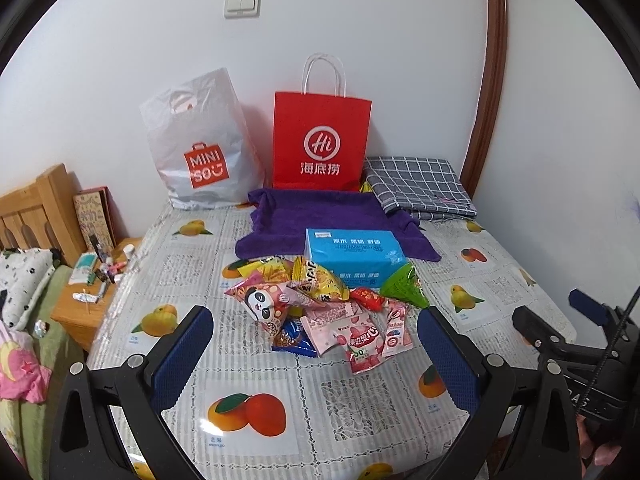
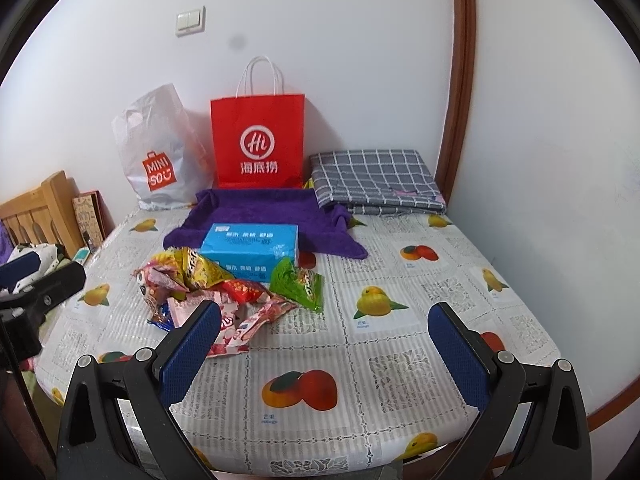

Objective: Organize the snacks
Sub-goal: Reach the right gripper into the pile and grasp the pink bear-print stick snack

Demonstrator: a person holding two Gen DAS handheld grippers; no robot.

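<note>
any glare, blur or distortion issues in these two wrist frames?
Left wrist: heavy fisheye, door frame bows, black corners; snack pile sharp, mild glare on the foil. Right wrist: same bowing; grey smudge on the wall, maybe lens dirt; soft even light, faint shadows behind the red paper bag.
</note>
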